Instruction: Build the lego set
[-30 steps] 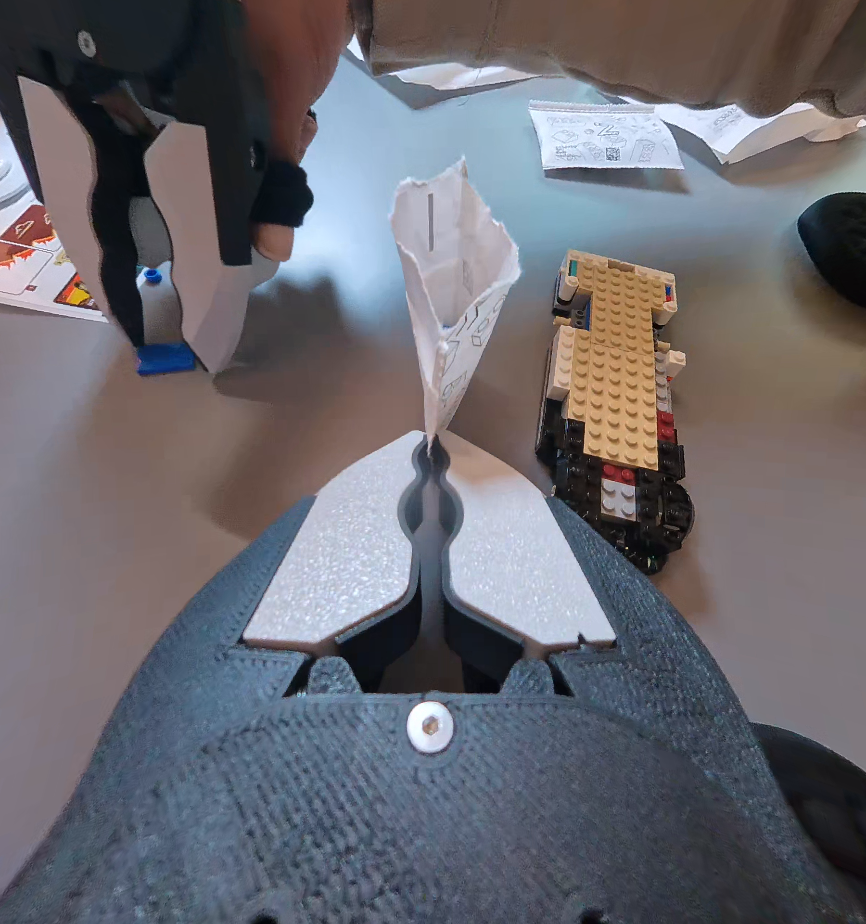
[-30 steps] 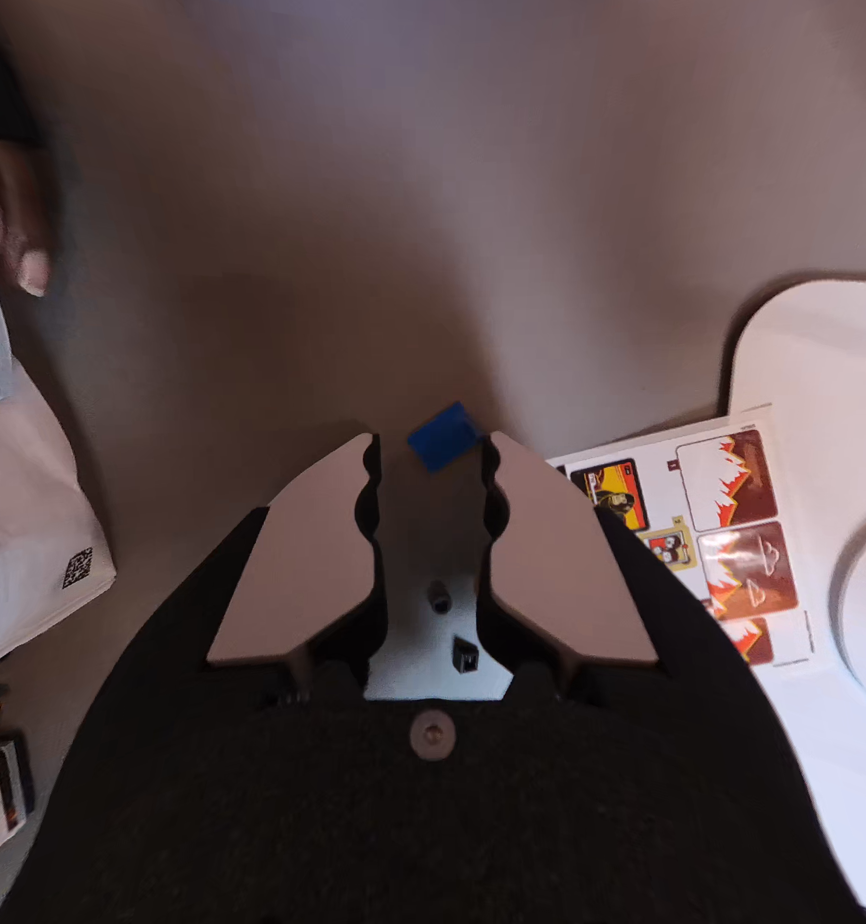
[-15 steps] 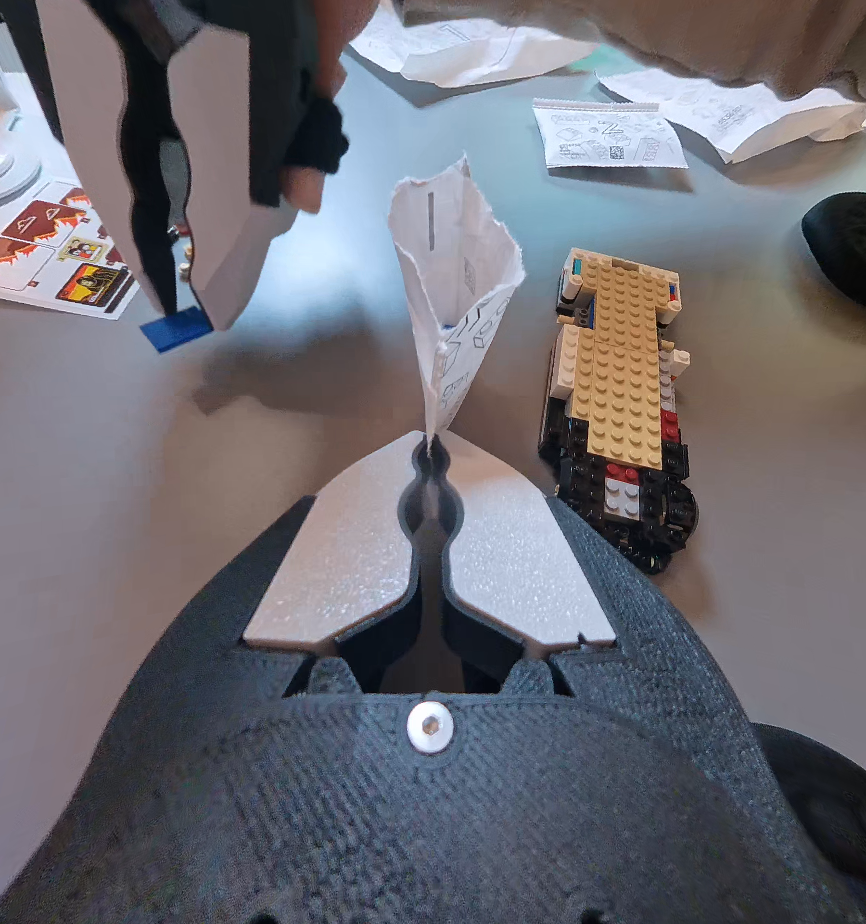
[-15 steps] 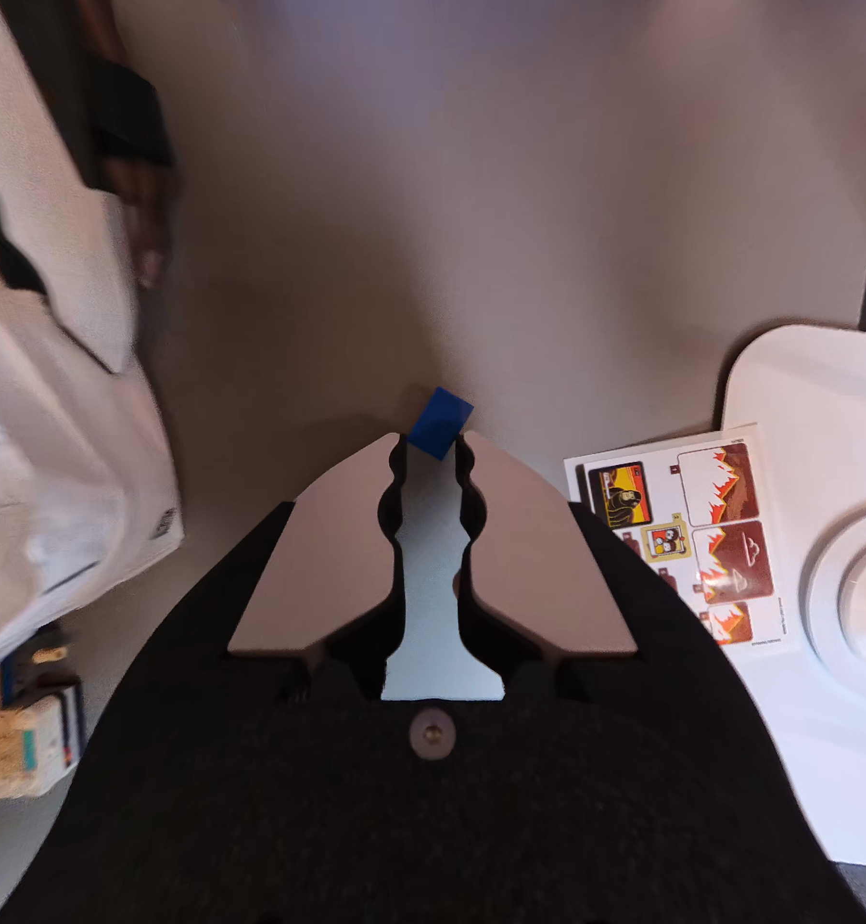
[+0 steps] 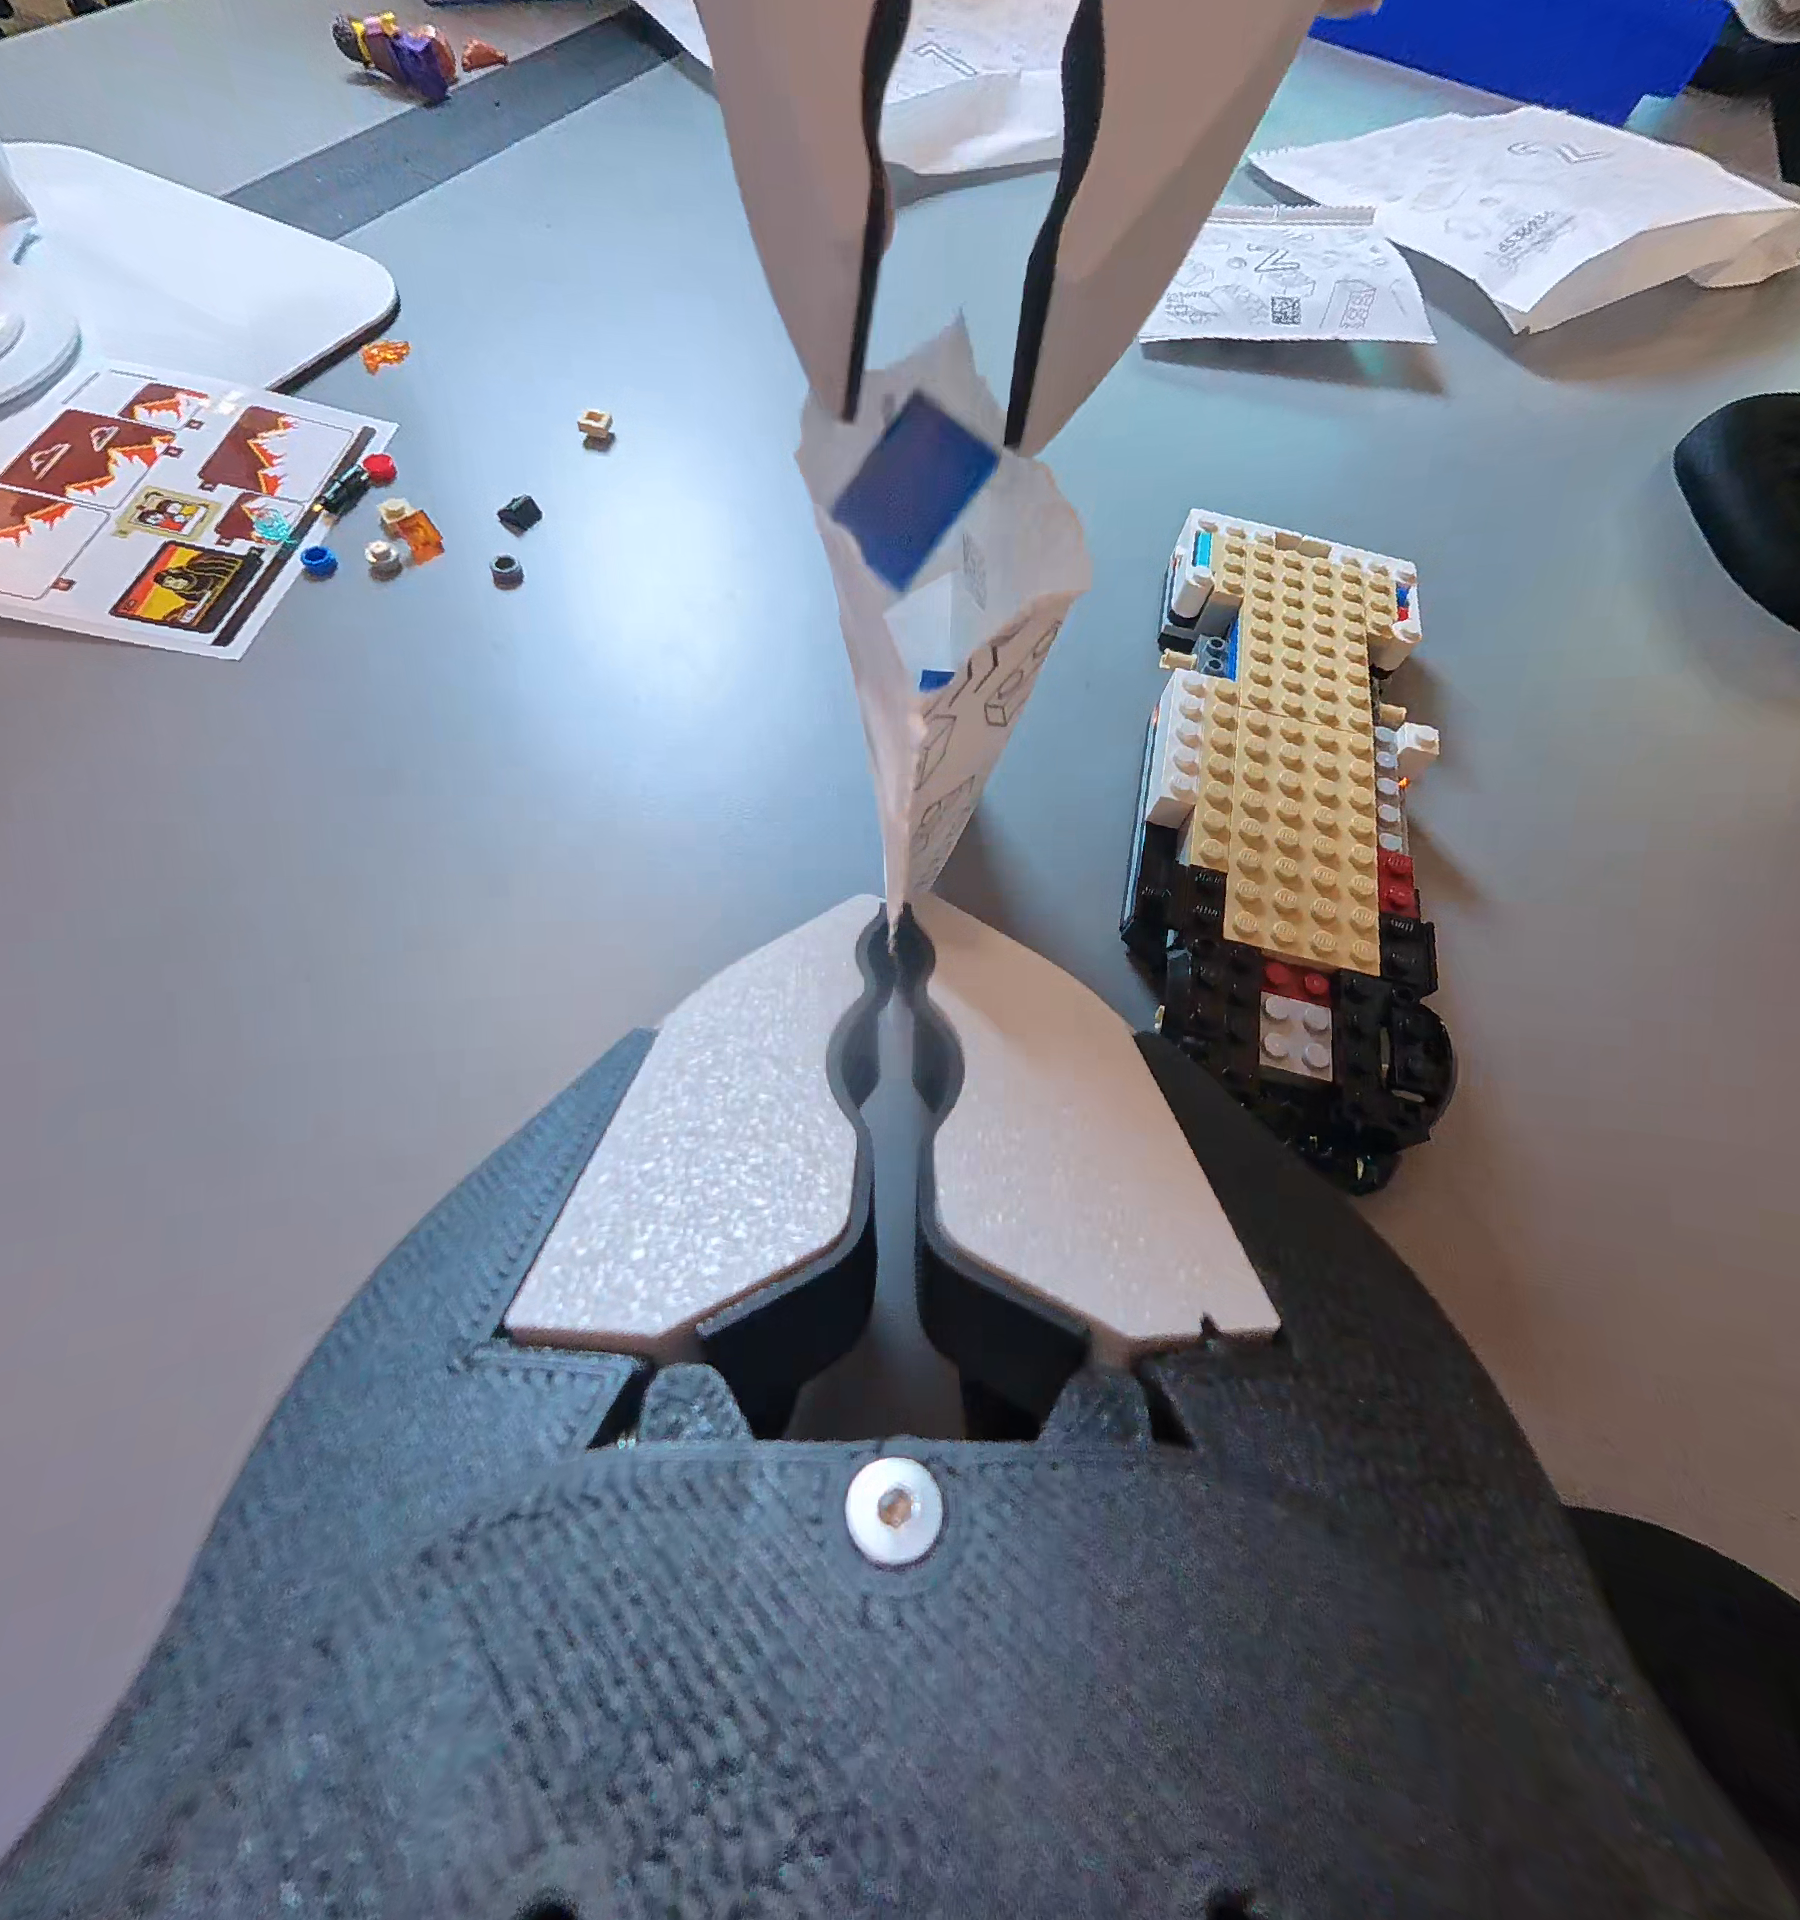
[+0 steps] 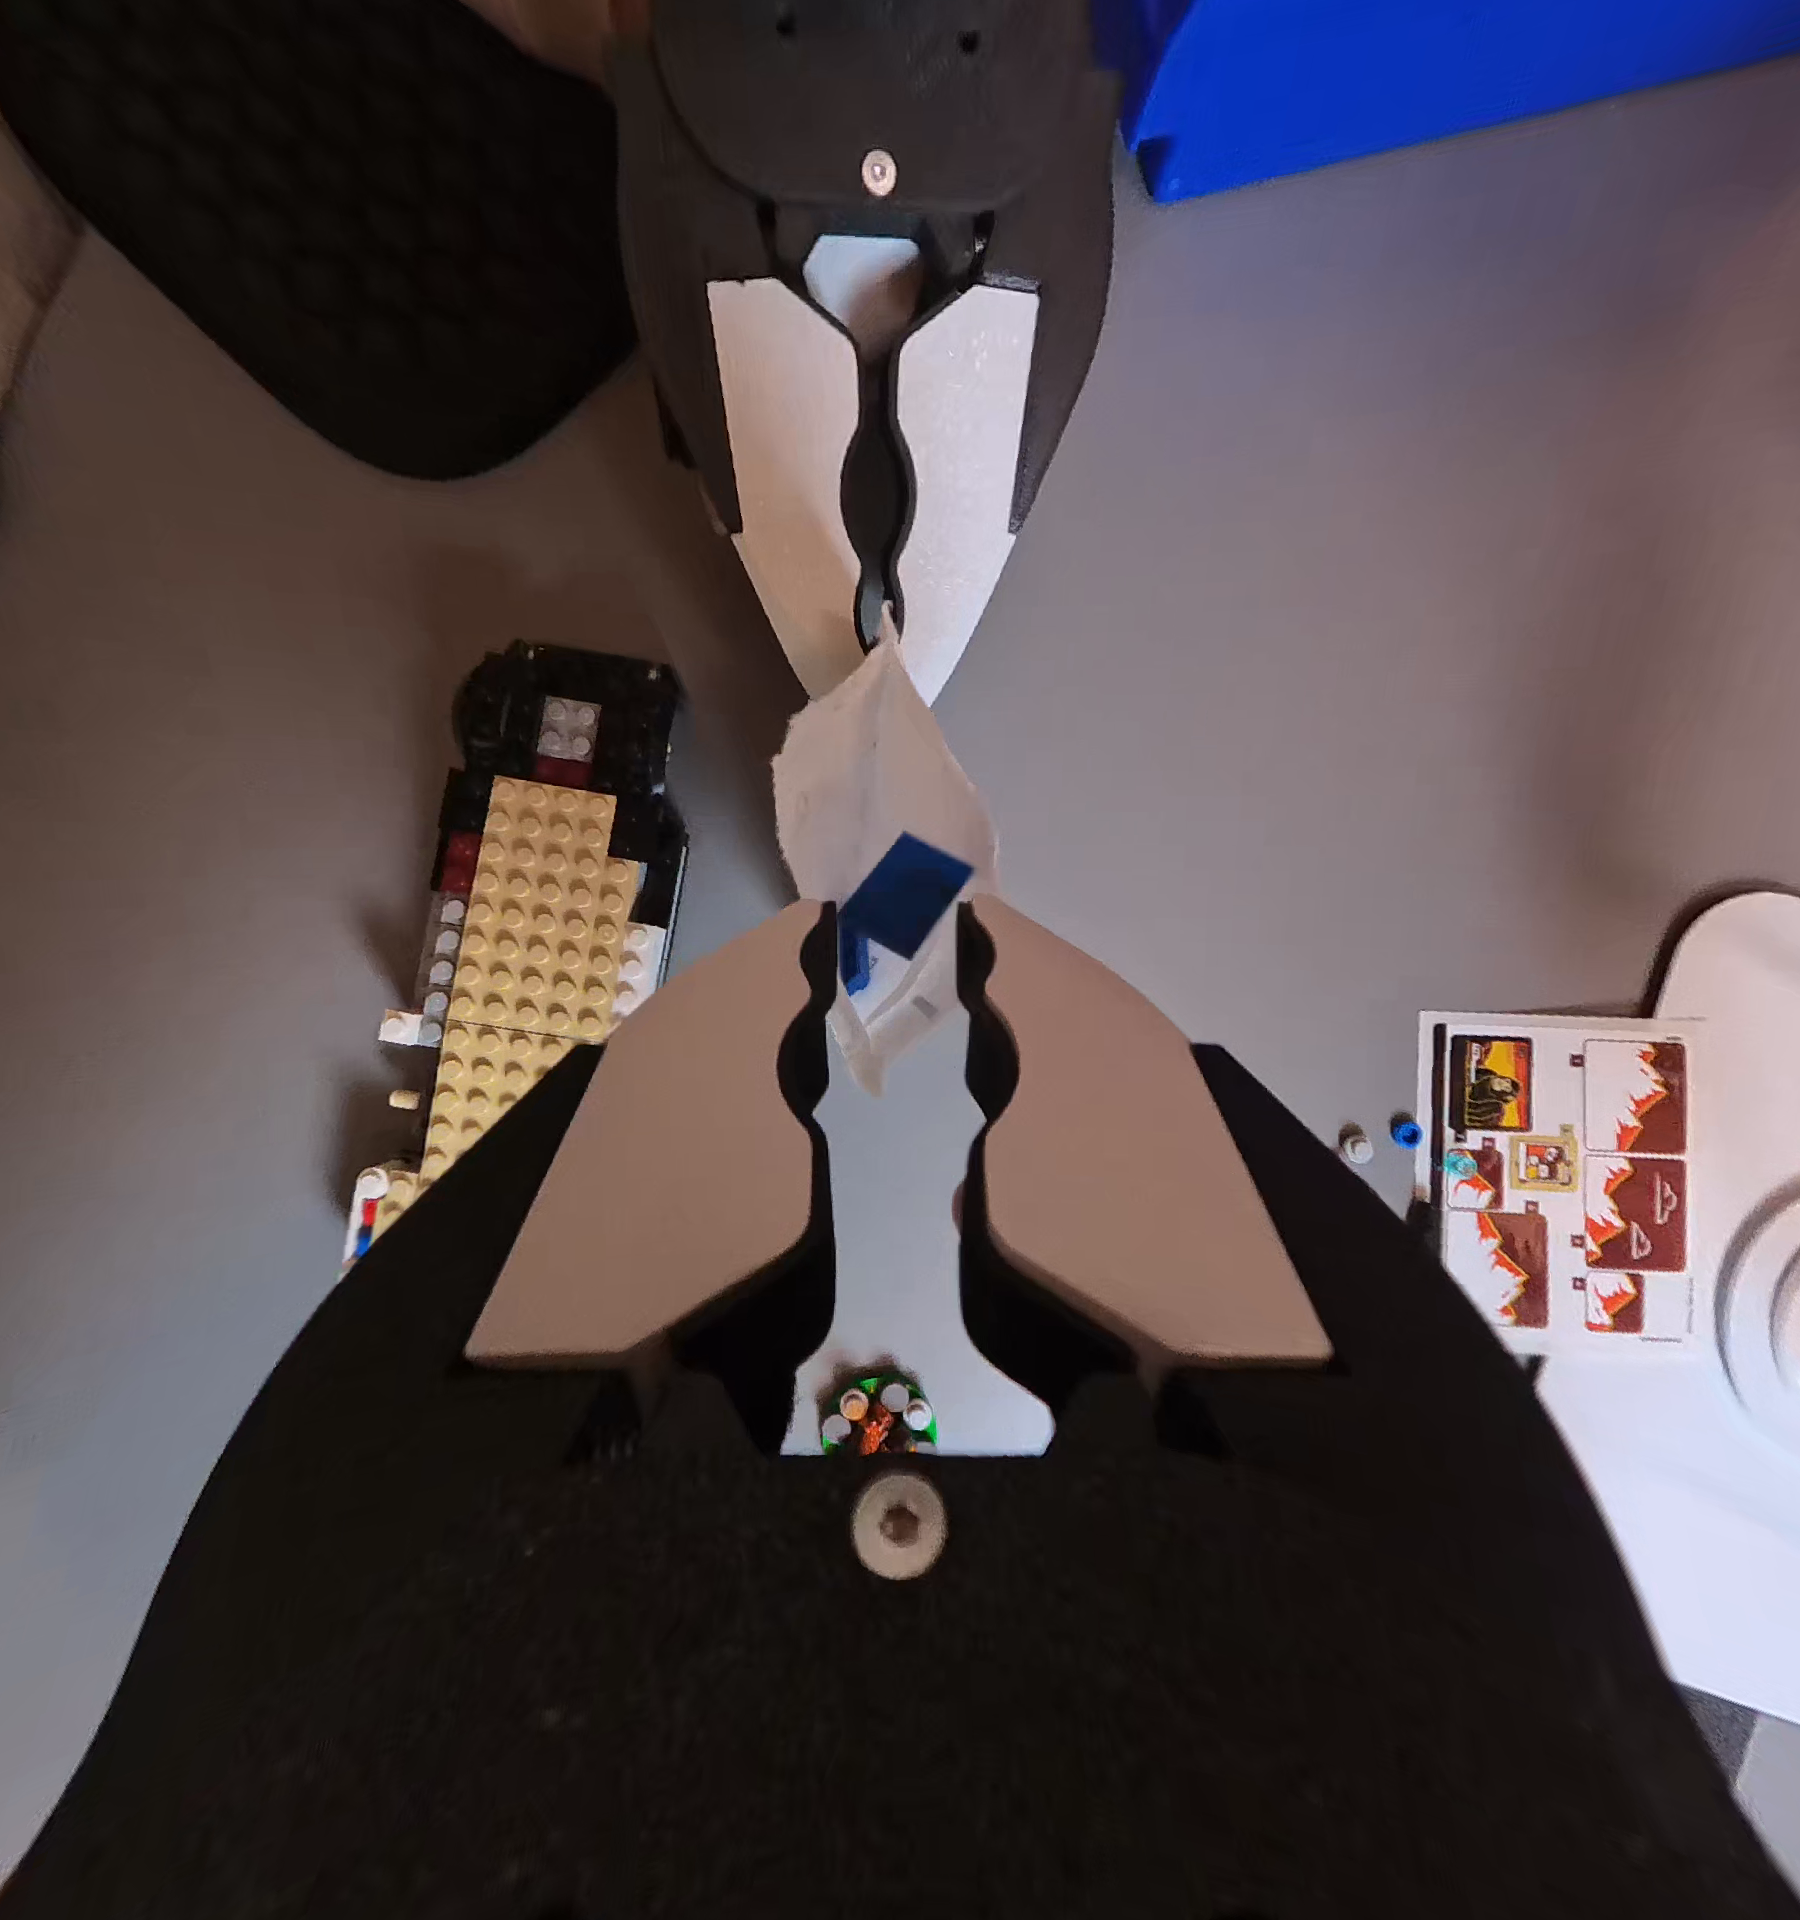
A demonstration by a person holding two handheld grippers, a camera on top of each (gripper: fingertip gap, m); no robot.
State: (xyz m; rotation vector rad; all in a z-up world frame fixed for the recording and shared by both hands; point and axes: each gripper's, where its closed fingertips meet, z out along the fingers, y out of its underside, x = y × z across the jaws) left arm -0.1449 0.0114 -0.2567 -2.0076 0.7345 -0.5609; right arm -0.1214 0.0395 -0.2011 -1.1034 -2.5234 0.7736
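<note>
Sticker sheet (image 5: 117, 509): far left on the grey table (image 5: 252, 935), next to a white stand base (image 5: 179, 281).
Loose small pieces (image 5: 408, 530): scattered just right of the sheet.
Left tool (image 5: 901, 914): closed, pads pinching the bottom corner of a white paper bag (image 5: 963, 727) that opens upward.
Right tool (image 5: 932, 426): pointing down over the bag's mouth, fingers apart.
Blue tile (image 5: 911, 499): blurred, at the bag's mouth just below the right tool's fingertips; neither pad presses on it.
Brick-built model (image 5: 1291, 831): tan-topped, black and white, lying right of the bag.
Paper bags (image 5: 1540, 218): far right.
</note>
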